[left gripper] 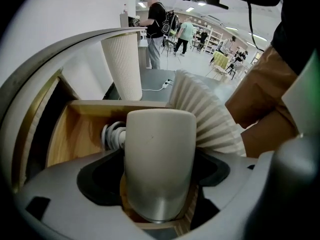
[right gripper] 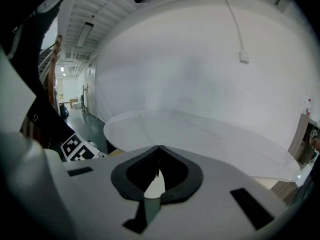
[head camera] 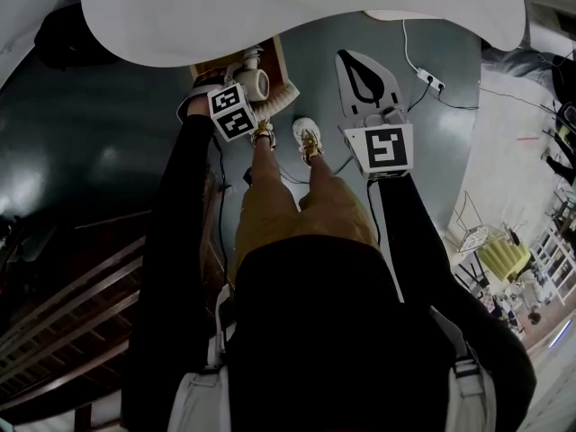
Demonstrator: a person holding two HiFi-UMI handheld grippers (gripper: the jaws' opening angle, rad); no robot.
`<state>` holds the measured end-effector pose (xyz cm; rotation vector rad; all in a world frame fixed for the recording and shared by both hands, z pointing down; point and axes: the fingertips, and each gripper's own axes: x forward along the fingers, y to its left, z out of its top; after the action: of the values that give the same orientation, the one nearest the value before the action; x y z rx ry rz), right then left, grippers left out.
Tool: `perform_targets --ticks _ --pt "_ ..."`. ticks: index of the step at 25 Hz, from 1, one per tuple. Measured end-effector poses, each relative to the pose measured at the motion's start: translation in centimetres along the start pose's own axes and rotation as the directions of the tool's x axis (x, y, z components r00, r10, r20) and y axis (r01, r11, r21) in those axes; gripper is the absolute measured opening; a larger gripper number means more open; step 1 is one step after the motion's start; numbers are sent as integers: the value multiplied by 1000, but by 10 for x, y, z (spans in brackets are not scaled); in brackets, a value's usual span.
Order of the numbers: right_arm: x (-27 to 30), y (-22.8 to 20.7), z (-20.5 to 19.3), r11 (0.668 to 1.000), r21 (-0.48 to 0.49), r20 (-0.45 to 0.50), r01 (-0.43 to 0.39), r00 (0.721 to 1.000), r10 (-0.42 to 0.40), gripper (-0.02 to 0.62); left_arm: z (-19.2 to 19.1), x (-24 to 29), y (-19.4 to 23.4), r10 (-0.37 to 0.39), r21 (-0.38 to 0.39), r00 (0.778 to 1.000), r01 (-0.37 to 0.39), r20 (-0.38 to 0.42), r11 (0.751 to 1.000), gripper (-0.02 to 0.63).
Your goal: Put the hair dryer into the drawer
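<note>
The left gripper (head camera: 245,93) had its jaws clamped on the pale body of the hair dryer (left gripper: 160,149) and held it just over the open wooden drawer (left gripper: 65,134) - under the edge of the white round table (head camera: 270,7). The right gripper (right gripper: 159,151) hung off to the side, well apart from the drawer, with its jaws closed on nothing.

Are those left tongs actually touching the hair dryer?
Touching. The left gripper view shows the left tongs closed on the hair dryer, both sides pressed against its body.
</note>
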<state>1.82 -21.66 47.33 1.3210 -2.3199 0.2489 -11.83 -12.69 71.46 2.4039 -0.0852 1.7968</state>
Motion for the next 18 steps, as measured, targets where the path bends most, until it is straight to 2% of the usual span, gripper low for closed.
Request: perform_targets --ticks 4,12,18 --pt "-1 0 -9 1000 18 -28 1 1000 0 25 -2 8 1 17 3 998 -17 -53 1000 403" --pt "-1 3 -6 1000 8 -9 0 1000 0 25 -4 10 0 14 3 999 -14 -50 1000 403" --pt "-4 -2 3 1000 7 9 2 1000 -2 25 -4 11 -1 44 -26 998 -46 -53 999 402"
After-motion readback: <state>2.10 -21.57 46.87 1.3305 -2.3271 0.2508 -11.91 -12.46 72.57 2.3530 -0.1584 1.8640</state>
